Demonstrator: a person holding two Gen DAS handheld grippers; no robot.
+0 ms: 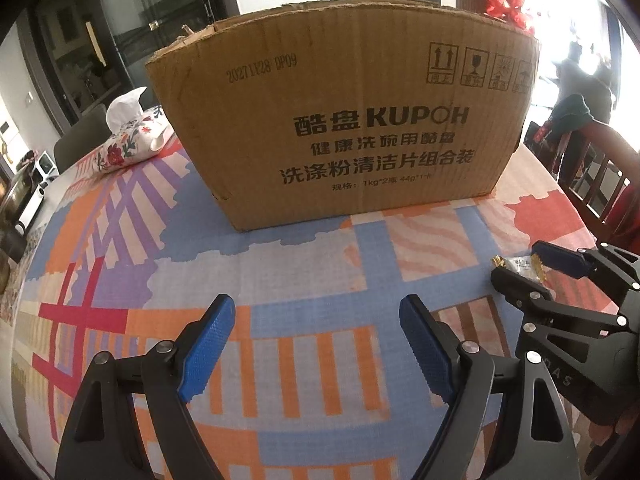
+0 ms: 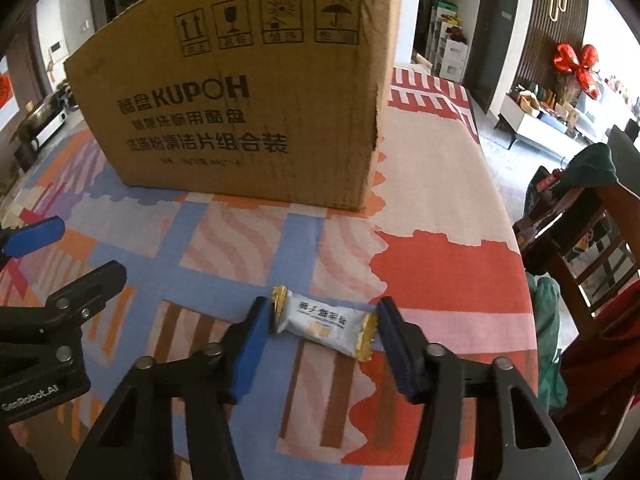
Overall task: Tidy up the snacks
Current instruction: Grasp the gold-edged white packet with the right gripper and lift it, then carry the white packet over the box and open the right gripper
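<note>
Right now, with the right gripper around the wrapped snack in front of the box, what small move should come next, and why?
Probably close the right gripper a little further until both pads press the snack packet, then lift. The packet lies flat on the tablecloth between the blue fingers; its crimped ends sit at the pads, but a firm grip isn't evident. The left gripper stands open and empty, and the cardboard box waits just behind.

Right gripper astride a wrapped snack on the patterned table

The right gripper (image 2: 320, 320) has its blue pads at each crimped gold end of the small white snack packet (image 2: 320, 322); contact is unclear. The packet lies toward the near edge of the colourful patchwork tablecloth (image 2: 432, 248). A brown printed cardboard box (image 2: 240, 92) stands behind, the left gripper (image 2: 48, 256) beside.
</note>
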